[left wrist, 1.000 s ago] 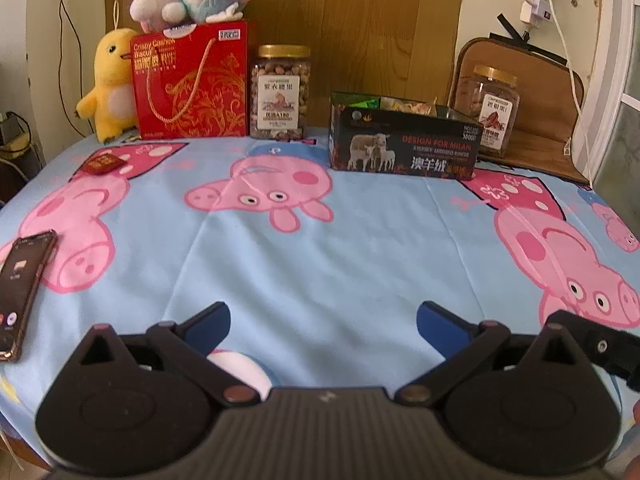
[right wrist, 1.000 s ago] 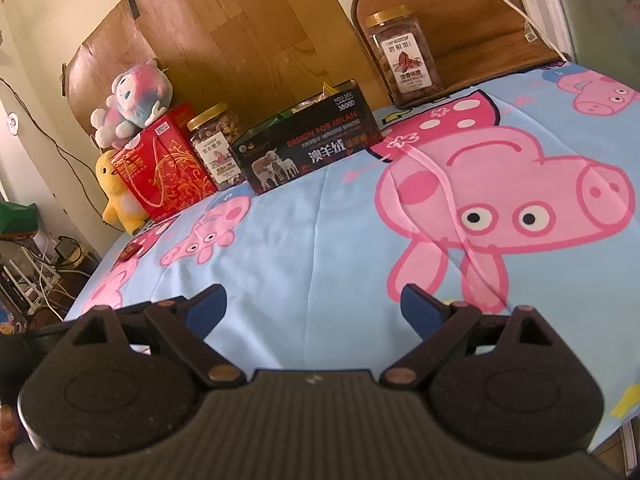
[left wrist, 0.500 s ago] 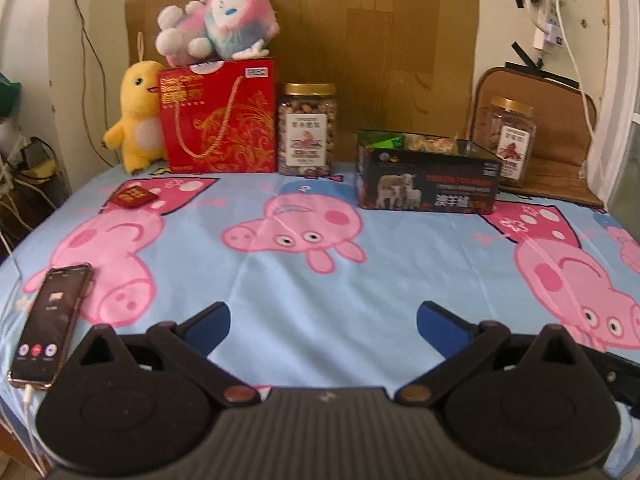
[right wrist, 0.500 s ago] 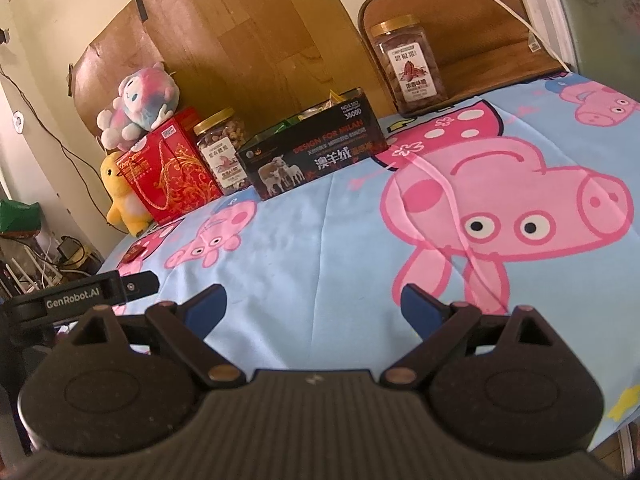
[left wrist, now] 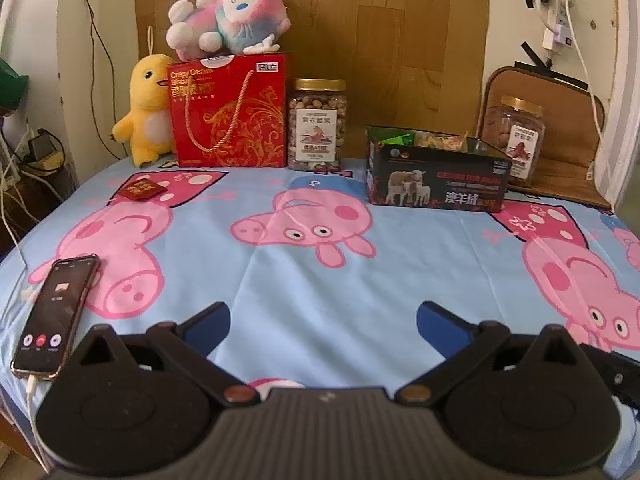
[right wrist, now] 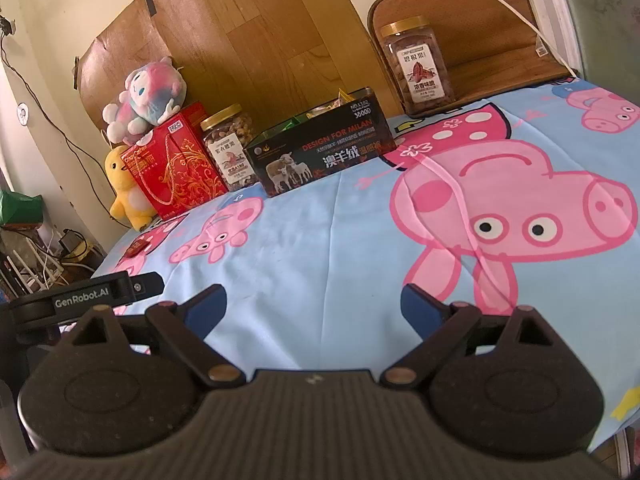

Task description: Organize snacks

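Observation:
A black open box [left wrist: 438, 176] [right wrist: 320, 152] holding snack packets stands at the back of the table. Left of it are a clear nut jar [left wrist: 318, 124] [right wrist: 230, 148] with a gold lid and a red gift box [left wrist: 228, 112] [right wrist: 172, 168]. A second gold-lidded jar [left wrist: 516, 140] [right wrist: 418, 66] stands at the back right on a brown mat. A small red packet [left wrist: 140, 190] [right wrist: 136, 247] lies flat on the cloth at the left. My left gripper [left wrist: 322, 322] is open and empty near the front edge. My right gripper [right wrist: 314, 304] is also open and empty, far from the snacks.
The table wears a blue cartoon-pig cloth [left wrist: 320, 272]. A phone [left wrist: 56, 312] on a cable lies at the front left. A yellow plush duck [left wrist: 144, 110] and a pink plush toy [left wrist: 228, 20] sit by the red box. The left gripper's body [right wrist: 88, 300] shows at the right view's left.
Both cameras have pulled back and tilted up, so the back row sits lower in view and more of the wall shows. Both grippers stay open. Nothing on the table has moved.

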`<action>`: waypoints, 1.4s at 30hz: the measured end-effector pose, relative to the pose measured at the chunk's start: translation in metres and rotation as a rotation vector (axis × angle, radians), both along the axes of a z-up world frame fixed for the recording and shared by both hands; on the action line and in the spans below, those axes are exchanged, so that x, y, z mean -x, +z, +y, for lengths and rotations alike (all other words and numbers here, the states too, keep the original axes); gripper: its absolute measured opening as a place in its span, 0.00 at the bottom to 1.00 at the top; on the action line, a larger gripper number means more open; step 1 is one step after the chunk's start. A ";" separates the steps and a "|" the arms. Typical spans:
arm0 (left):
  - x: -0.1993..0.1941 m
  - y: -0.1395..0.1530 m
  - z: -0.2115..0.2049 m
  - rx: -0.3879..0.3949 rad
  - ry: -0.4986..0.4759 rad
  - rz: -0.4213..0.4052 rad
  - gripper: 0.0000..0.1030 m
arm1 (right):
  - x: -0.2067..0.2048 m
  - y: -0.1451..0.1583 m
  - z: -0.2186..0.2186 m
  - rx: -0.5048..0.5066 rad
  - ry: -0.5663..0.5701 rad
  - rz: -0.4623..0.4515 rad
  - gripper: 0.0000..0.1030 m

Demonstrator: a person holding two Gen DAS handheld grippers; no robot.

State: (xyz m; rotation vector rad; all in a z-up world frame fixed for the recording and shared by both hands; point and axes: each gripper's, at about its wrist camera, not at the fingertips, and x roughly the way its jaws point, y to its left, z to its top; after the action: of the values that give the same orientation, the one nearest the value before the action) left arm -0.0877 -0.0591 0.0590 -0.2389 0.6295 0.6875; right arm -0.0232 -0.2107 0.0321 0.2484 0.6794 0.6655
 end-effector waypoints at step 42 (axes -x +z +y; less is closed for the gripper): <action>-0.005 -0.006 -0.003 0.007 -0.014 0.049 1.00 | -0.001 0.000 0.000 0.000 0.012 0.002 0.93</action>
State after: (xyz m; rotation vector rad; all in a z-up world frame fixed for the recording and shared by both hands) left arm -0.0823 -0.0621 0.0533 -0.2245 0.6799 0.6792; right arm -0.0221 -0.2105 0.0322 0.2450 0.6838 0.6764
